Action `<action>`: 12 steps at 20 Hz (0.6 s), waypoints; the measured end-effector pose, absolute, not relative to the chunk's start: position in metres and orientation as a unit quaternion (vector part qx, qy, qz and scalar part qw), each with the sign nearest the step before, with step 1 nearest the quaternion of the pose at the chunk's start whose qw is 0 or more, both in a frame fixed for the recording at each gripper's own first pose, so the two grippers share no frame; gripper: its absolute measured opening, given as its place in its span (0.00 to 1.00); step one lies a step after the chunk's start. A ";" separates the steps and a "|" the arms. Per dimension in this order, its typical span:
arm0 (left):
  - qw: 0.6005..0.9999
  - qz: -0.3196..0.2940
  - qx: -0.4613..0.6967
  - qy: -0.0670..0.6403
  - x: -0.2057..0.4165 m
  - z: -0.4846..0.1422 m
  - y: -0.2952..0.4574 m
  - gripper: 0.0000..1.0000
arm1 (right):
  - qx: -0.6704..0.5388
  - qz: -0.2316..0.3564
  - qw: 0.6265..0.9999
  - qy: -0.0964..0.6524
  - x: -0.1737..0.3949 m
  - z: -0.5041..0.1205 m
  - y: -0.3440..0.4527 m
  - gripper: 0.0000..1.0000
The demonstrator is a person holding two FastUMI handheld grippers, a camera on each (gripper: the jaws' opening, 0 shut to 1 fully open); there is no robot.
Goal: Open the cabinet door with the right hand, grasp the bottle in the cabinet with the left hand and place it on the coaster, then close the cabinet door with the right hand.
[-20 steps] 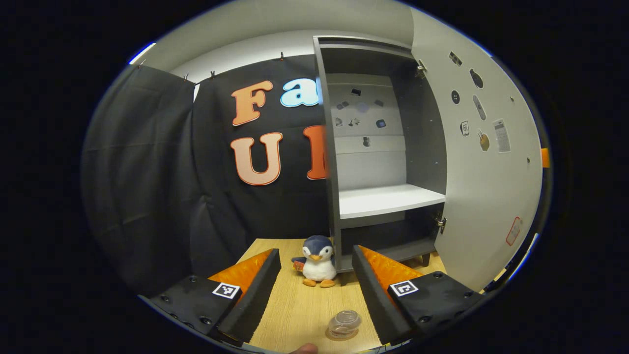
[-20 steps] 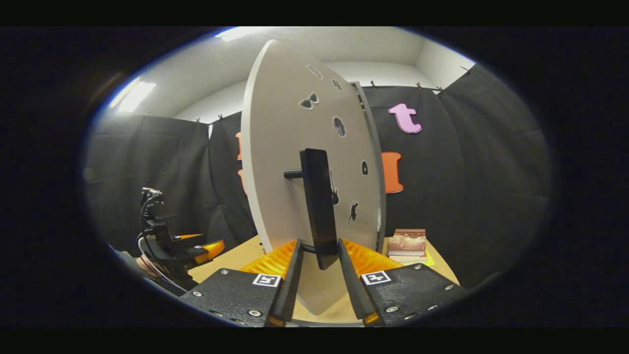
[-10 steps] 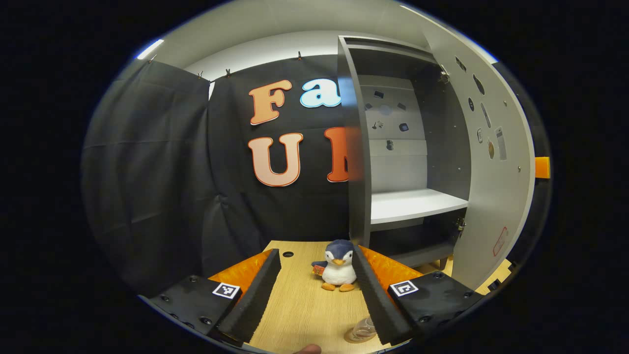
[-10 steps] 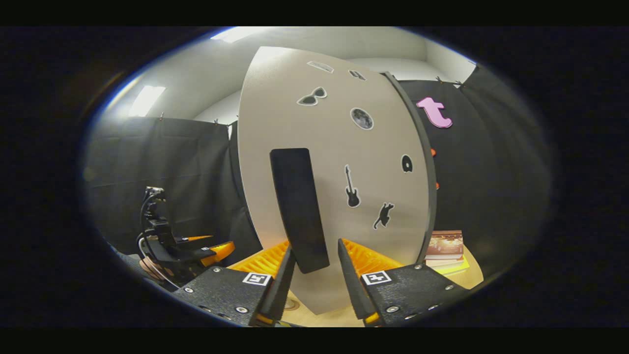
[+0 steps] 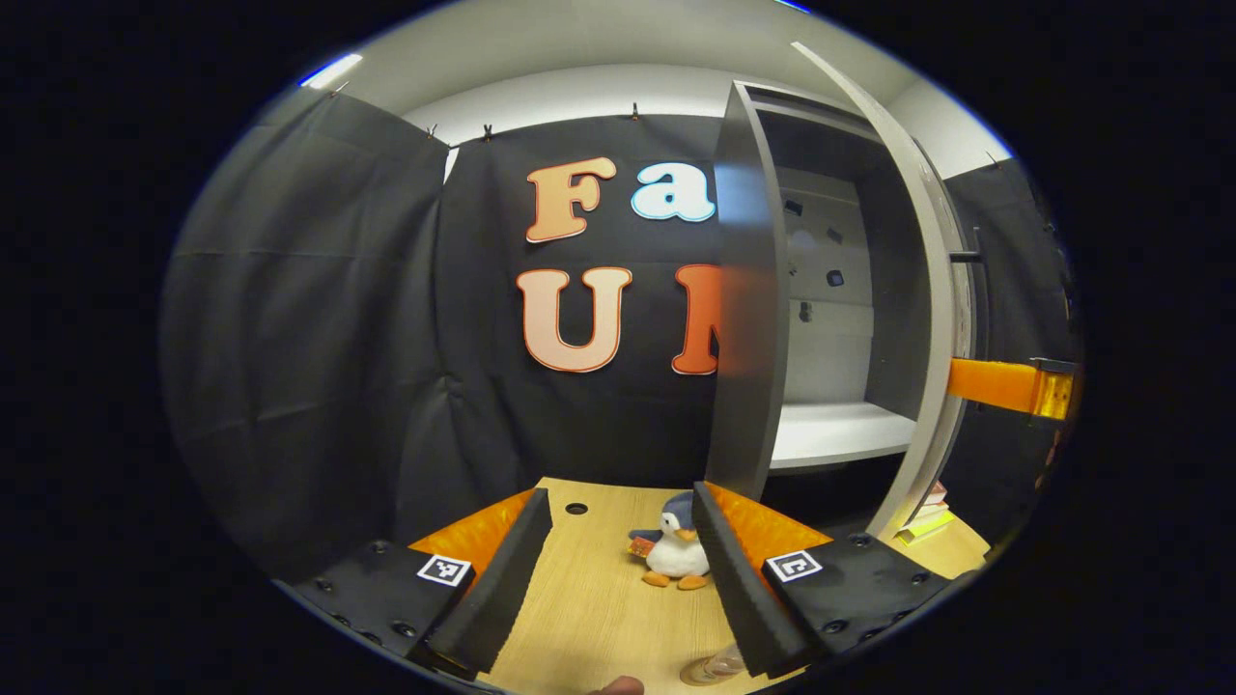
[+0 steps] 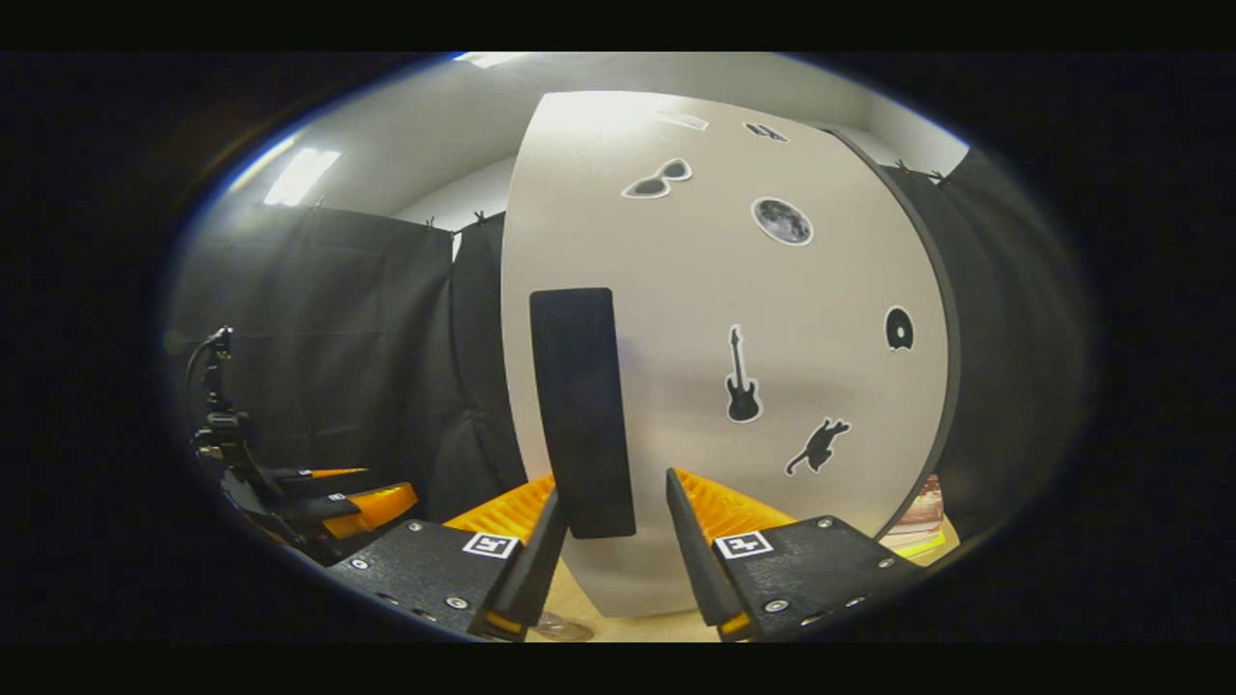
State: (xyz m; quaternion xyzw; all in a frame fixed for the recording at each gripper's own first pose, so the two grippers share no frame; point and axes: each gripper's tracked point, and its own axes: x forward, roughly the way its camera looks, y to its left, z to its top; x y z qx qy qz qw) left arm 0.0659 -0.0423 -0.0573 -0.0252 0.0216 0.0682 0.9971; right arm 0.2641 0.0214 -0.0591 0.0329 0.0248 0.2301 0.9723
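The door (image 6: 792, 386) stands part-way closed, so by my judgement the step in hand is the closing push. The right tool (image 6: 614, 487) is set narrow around the lower end of the handle (image 6: 579, 415). Its fingers straddle the bar rather than clamp it, and there is a clear gap on the far side. That suits the job: the handle needs only a guide, since the door swings on an arc about its hinges. The push should follow that arc and slow near the cabinet (image 5: 753, 319) so the door meets the frame without a slam. The tool should then back straight off the handle.

The left tool (image 5: 618, 494) is wide and holds nothing, low over the surface (image 5: 589, 598) and well left of the door's sweep. It should stay there. The bottle (image 5: 713, 664) stands on the surface at the near edge, partly hidden by that tool's finger. I cannot tell whether a coaster lies beneath it. The shelf (image 5: 830, 434) is bare.
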 end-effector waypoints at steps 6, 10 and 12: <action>0.997 0.064 -0.038 0.032 0.089 -0.068 -0.026 0.96 | 0.040 0.203 0.978 0.021 0.277 -0.062 0.027 0.65; 0.997 0.060 -0.037 0.027 0.105 -0.068 -0.021 0.96 | 0.028 0.181 0.983 0.008 0.279 -0.061 0.029 0.67; 0.997 0.055 -0.041 0.031 0.115 -0.072 -0.021 0.96 | 0.022 0.167 0.986 0.002 0.284 -0.065 0.030 0.69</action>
